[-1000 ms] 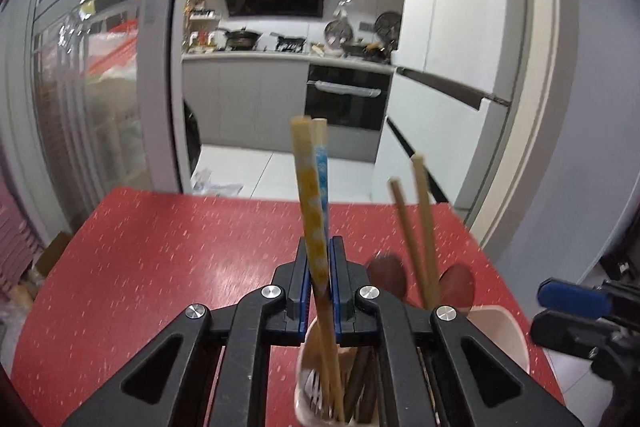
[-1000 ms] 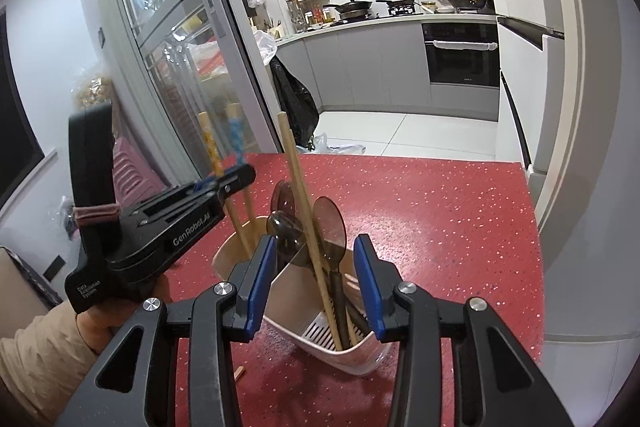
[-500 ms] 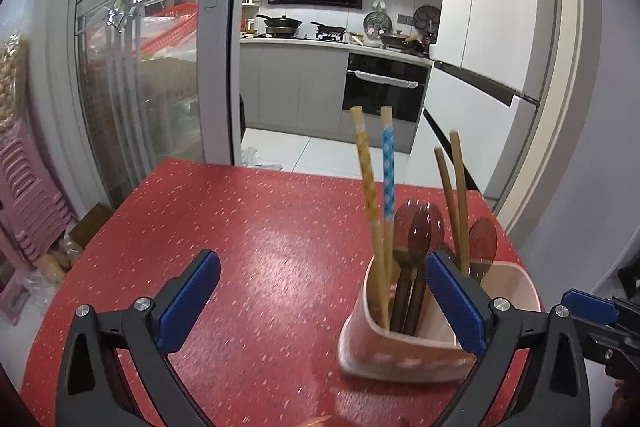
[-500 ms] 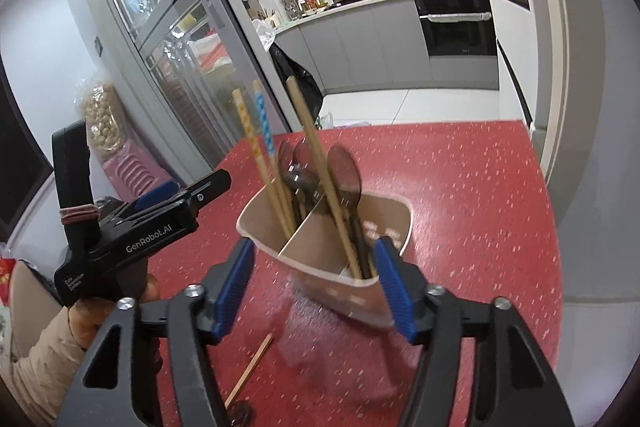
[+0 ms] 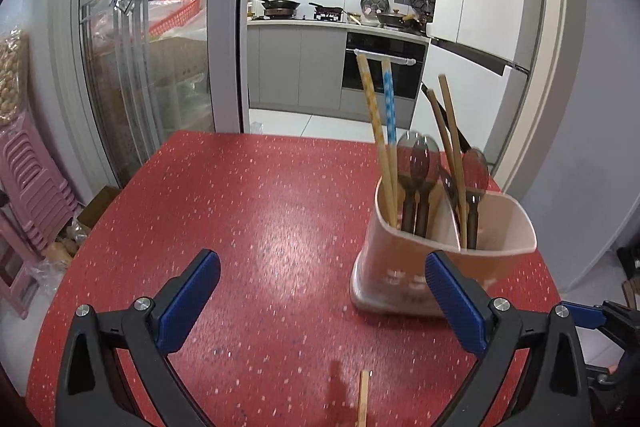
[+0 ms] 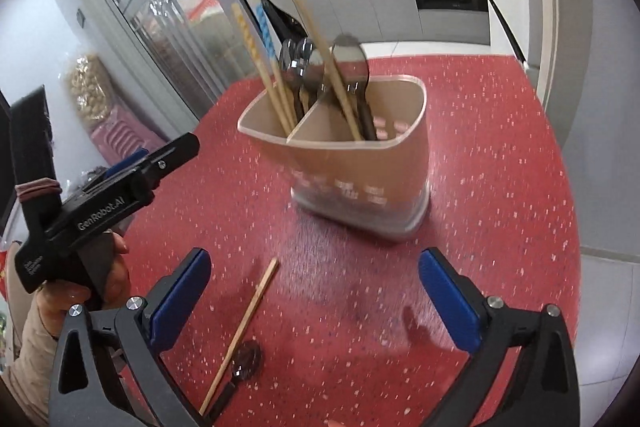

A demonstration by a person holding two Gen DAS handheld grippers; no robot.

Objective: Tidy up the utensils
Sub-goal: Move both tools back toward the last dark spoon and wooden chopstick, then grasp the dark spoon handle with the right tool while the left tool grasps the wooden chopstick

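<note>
A beige two-compartment utensil holder stands on the red table. It holds a yellow and a blue patterned chopstick, plain wooden chopsticks and several dark spoons. One wooden chopstick and a dark spoon lie on the table in front. My left gripper is open and empty, back from the holder; it also shows in the right wrist view. My right gripper is open and empty above the loose chopstick and spoon.
The table's right edge drops to a tiled floor. Glass doors and pink stools stand to the left. A kitchen with an oven lies beyond the table's far edge.
My left gripper let go of the yellow and blue chopsticks, now standing in the holder, opened wide and drew back. My right gripper opened wider and also drew back from the holder.
</note>
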